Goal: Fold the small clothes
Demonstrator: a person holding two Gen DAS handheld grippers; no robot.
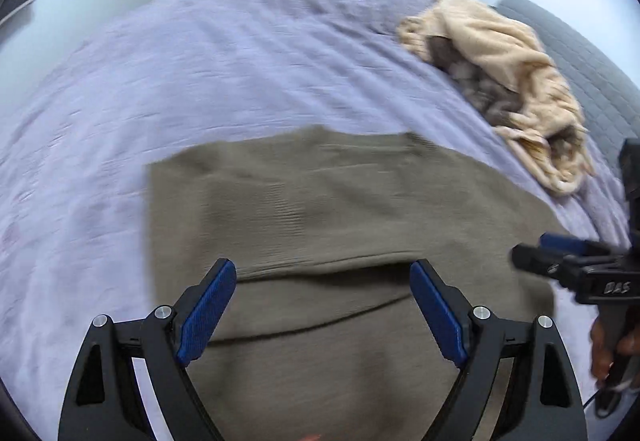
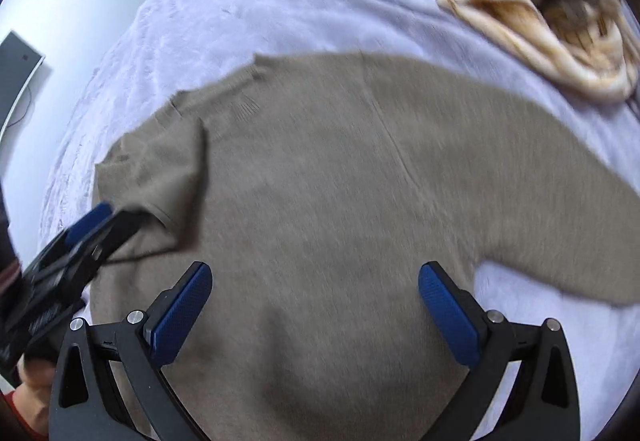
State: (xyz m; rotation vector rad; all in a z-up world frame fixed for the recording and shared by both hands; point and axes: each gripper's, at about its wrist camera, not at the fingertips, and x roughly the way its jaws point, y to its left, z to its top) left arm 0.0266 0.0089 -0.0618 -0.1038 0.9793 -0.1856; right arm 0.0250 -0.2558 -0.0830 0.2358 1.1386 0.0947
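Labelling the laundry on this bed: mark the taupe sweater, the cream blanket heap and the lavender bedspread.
taupe sweater (image 2: 328, 177), right wrist view, middle of the body panel.
cream blanket heap (image 1: 508, 53), left wrist view, upper folds of the pile.
lavender bedspread (image 1: 160, 61), left wrist view, bare stretch beyond the sweater.

- The left wrist camera looks steeply down, close over the taupe sweater (image 1: 320, 209) on the bed (image 1: 160, 61).
- The right wrist camera does likewise; both share the sweater and beige blanket (image 1: 516, 81).
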